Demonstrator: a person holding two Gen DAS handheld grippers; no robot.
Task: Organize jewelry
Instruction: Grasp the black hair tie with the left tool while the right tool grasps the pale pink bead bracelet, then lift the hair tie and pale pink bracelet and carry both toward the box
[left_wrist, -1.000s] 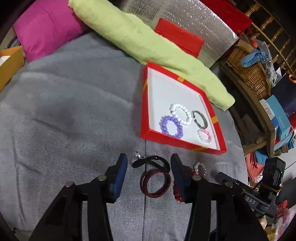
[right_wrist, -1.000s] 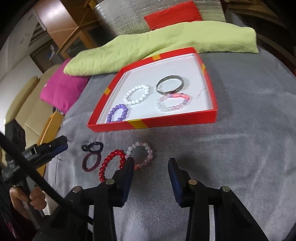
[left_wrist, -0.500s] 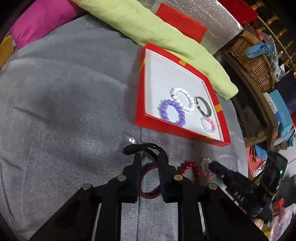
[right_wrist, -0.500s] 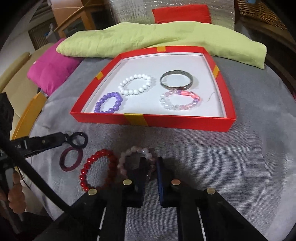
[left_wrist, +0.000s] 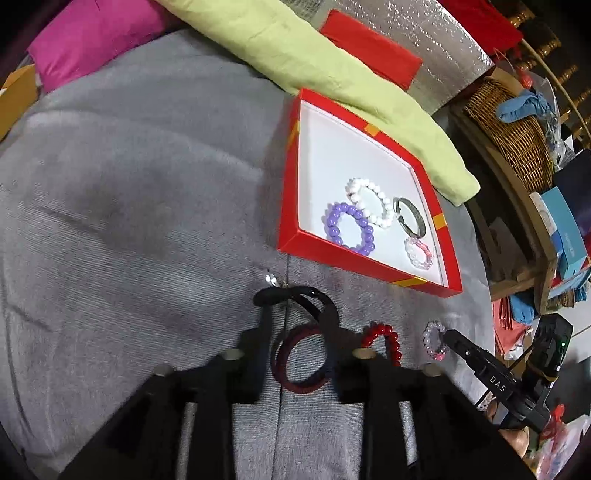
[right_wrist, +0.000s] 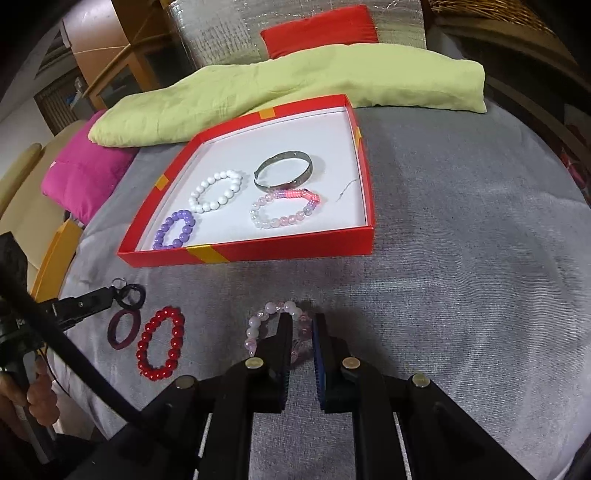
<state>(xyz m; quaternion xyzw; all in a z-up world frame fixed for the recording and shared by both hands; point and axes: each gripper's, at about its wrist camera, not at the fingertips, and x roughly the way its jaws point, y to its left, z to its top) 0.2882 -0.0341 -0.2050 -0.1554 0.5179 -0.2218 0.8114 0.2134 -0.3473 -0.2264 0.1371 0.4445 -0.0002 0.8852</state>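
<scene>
A red tray (right_wrist: 280, 251) (left_wrist: 288, 206) on the grey cloth holds a purple bead bracelet (right_wrist: 175, 229), a white bead bracelet (right_wrist: 216, 190), a metal bangle (right_wrist: 284, 171) and a pink bead bracelet (right_wrist: 284, 208). My left gripper (left_wrist: 295, 314) is shut on a black hair tie (left_wrist: 295, 293), which also shows in the right wrist view (right_wrist: 131, 295), above a dark red bangle (left_wrist: 299, 360). My right gripper (right_wrist: 301, 325) is shut on a pale pink bead bracelet (right_wrist: 258, 325). A red bead bracelet (right_wrist: 160, 343) lies between them.
A green pillow (right_wrist: 280, 85) and a magenta cushion (right_wrist: 85, 170) lie behind the tray. A red pad (right_wrist: 317, 27) leans on silver foil. A wicker basket (left_wrist: 513, 125) and boxes stand on shelves at the right. An orange box (right_wrist: 55, 254) sits at the left.
Both grippers closed from open: the left onto the black hair tie, the right onto the pale pink bead bracelet. The pink bracelet has shifted away from the red bead bracelet.
</scene>
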